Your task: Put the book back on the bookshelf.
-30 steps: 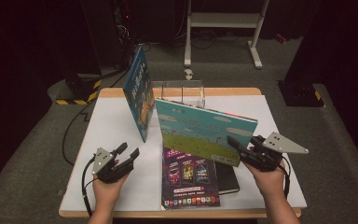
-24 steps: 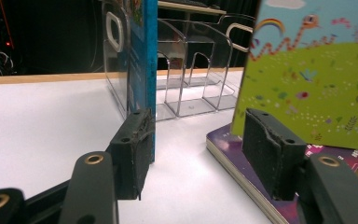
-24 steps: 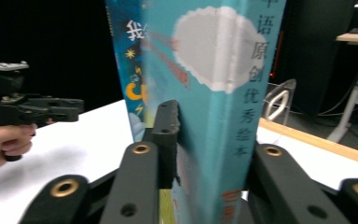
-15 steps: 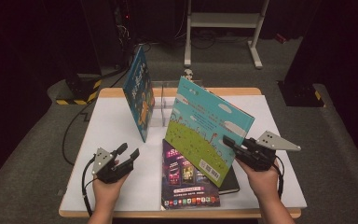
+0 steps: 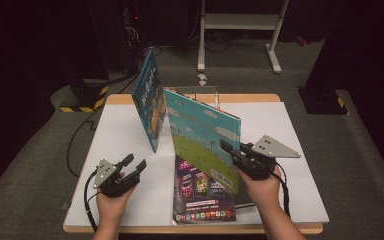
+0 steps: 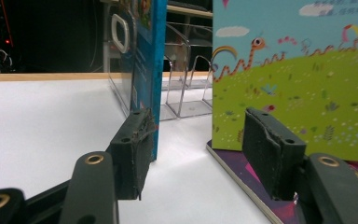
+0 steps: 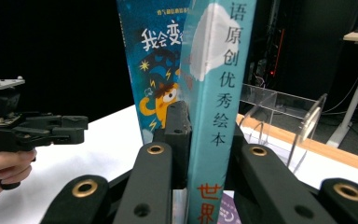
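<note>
Right gripper view: flat hardcover book (image 7: pixel 216 93), clamped upright.

Bare table (image 5: pixel 115 135) left of upright blue book (image 5: pixel 149 102) is free; clear rack (image 5: pixel 200 97) blocks behind.

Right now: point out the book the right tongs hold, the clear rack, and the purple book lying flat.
green-and-blue book (image 5: pixel 200 135), high view, on its front cover.
clear rack (image 7: pixel 279 105), right gripper view, on a transparent divider.
purple book (image 5: pixel 200 200), high view, on its cover's lower half.

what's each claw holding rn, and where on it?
Right claw: clamped on the spine edge of the green-and-blue picture book. Left claw: open, nothing held.
</note>
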{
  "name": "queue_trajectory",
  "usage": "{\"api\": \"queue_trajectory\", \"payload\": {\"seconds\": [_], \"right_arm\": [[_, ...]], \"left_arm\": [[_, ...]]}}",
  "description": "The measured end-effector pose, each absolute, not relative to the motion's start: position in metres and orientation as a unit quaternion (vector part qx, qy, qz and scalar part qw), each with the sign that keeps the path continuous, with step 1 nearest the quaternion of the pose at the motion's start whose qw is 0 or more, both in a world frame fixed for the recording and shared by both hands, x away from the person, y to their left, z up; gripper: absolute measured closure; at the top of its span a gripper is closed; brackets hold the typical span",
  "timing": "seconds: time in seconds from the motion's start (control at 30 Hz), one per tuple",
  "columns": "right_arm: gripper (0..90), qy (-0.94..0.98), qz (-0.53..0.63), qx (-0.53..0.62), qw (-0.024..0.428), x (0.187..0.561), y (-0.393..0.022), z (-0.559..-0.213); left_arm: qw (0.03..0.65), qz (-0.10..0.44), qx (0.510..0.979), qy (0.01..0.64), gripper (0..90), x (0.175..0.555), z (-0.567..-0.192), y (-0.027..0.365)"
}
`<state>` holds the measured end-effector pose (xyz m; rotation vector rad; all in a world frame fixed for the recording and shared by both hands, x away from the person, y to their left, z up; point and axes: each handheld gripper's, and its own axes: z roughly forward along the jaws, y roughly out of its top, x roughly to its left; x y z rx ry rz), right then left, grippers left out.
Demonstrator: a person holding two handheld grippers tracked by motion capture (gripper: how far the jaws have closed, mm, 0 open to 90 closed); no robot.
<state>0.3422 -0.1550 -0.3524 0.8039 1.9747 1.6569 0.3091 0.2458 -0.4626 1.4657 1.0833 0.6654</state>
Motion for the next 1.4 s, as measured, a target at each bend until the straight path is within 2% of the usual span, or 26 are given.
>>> {"api": "queue_trajectory", "payload": {"seconds": [0.9, 1.4], "right_arm": [[78.5, 0.689, 0.591, 0.316, 0.274, 0.367, -0.118, -0.361], [78.9, 0.703, 0.582, 0.304, 0.274, 0.354, -0.106, -0.361]], "left_arm": [[0.568, 0.270, 0.628, 0.459, 43.4, 0.308, -0.464, 0.244], [0.579, 0.271, 0.637, 0.432, 46.6, 0.303, -0.451, 0.221]]}}
